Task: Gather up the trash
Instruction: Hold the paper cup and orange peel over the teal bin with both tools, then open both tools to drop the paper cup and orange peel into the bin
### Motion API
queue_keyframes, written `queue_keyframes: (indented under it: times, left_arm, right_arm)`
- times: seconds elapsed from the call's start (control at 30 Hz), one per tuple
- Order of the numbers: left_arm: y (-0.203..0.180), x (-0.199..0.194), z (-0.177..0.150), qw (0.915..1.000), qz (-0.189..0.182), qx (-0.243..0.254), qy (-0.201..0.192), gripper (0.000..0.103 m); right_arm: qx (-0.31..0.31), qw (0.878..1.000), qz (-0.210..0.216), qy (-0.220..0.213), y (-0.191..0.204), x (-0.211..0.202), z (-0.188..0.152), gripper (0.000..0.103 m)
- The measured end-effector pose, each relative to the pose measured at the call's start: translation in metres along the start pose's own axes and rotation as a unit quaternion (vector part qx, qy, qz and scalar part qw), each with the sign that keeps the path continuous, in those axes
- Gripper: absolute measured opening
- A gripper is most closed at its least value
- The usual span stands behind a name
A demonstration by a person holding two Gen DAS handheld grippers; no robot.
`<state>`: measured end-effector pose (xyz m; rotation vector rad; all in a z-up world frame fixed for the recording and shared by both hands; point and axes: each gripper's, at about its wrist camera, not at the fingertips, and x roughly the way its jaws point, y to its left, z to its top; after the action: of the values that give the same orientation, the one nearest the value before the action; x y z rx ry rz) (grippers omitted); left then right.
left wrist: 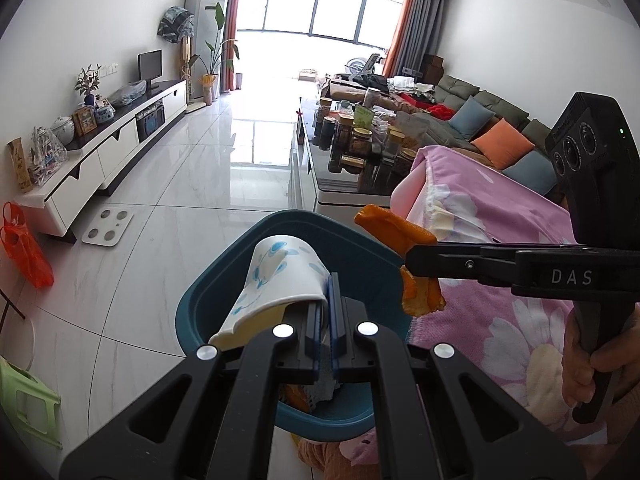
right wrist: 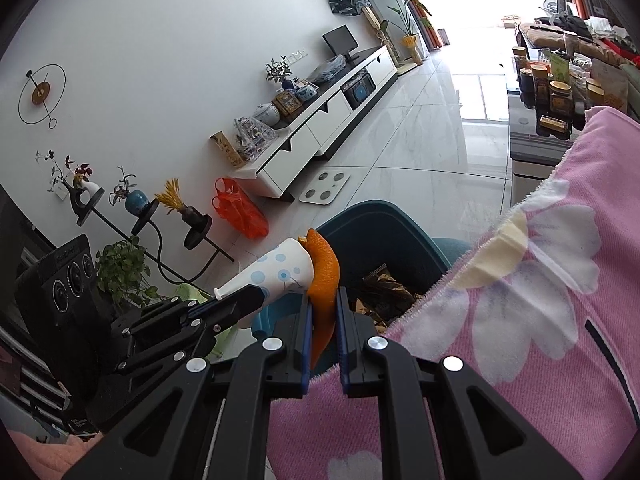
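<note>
Blanket: your pink flowered blanket [left wrist: 500,320] fills the lower right of the left wrist view.
Bin: your teal bin [left wrist: 304,224] sits at lower centre, just beside the blanket edge, with brown scraps inside.
Paper cup: your left tool [left wrist: 327,312] pinches the rim of a squashed white paper cup [left wrist: 276,276] with blue dots, held over the bin.
Orange peel: your right tool [right wrist: 323,316] is clamped on a strip of orange peel [right wrist: 324,276], at centre of the right wrist view, above the bin's near rim.
</note>
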<state>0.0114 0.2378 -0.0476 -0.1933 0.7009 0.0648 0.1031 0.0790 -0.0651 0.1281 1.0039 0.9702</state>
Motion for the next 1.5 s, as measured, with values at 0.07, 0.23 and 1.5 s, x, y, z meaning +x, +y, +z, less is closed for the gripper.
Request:
queue_keyframes:
  times: [0.07, 0.23, 1.5]
  left_arm:
    - [0.002, 0.003, 0.0, 1.0, 0.0, -0.002, 0.002, 0.004]
    - [0.004, 0.012, 0.0, 1.0, 0.001, -0.006, 0.008, 0.004]
    - [0.027, 0.081, -0.012, 0.9952, -0.017, -0.067, 0.069, 0.032]
  right_arm:
    - [-0.002, 1.0, -0.001, 0.005, 0.002, 0.005, 0.001, 0.01]
    - [-0.008, 1.0, -0.008, 0.015, 0.006, 0.014, 0.004, 0.01]
    - [0.005, 0.999, -0.037, 0.035, -0.002, 0.041, 0.014, 0.028]
